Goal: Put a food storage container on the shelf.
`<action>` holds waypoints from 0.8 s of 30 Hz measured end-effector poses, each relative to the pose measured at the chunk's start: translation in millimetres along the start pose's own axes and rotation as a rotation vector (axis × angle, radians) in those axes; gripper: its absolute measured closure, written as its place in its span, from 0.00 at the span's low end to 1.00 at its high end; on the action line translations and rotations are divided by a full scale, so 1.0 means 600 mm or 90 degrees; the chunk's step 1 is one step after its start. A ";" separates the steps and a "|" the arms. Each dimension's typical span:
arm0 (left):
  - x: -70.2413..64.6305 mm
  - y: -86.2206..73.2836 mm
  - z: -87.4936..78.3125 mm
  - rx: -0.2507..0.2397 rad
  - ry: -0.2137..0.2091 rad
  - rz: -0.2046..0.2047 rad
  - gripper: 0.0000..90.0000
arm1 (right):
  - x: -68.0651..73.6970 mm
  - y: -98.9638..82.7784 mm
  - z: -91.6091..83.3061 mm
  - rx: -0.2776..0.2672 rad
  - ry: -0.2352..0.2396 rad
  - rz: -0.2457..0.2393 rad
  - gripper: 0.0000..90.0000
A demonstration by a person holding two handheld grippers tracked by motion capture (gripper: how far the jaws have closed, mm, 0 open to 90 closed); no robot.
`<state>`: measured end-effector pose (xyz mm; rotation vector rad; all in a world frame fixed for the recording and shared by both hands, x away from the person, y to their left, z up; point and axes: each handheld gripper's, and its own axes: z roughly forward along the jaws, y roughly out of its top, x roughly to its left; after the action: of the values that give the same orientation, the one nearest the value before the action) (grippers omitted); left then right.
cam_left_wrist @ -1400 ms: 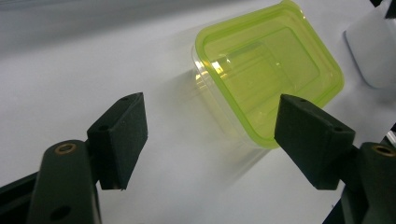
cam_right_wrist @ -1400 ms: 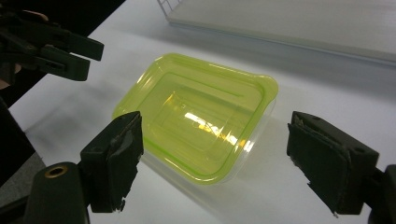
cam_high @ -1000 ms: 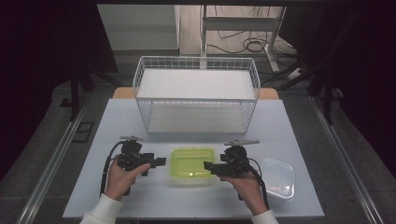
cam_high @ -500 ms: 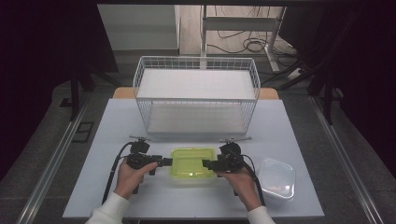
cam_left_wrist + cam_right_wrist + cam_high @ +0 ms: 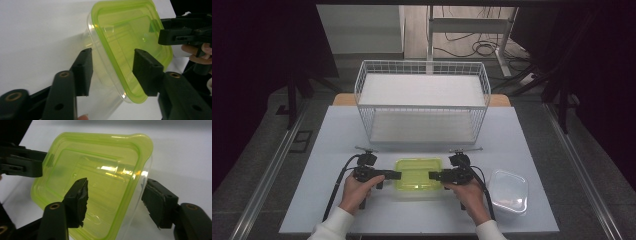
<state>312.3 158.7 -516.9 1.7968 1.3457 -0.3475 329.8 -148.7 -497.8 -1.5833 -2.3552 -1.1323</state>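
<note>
I've got the left gripper (image 5: 396,175) and right gripper (image 5: 434,175) closing, not yet pinching, on opposite ends of the green-lidded container (image 5: 418,173) before the wire basket (image 5: 422,102); next, clamp evenly and lift.

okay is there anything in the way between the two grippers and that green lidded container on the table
Nothing visible is in the way. The left gripper and right gripper each already straddle an end of the green-lidded container, their jaws having just been closing around its rim. The clear container sits off to the right, apart.
</note>
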 end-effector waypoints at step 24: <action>-0.007 -0.006 -0.027 -0.047 -0.026 0.010 0.89 | -0.001 -0.009 -0.042 -0.064 0.051 0.028 0.87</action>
<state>303.4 168.5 -506.1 1.7298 1.2985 -0.3207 317.6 -165.5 -482.9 -1.5812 -2.2350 -1.2984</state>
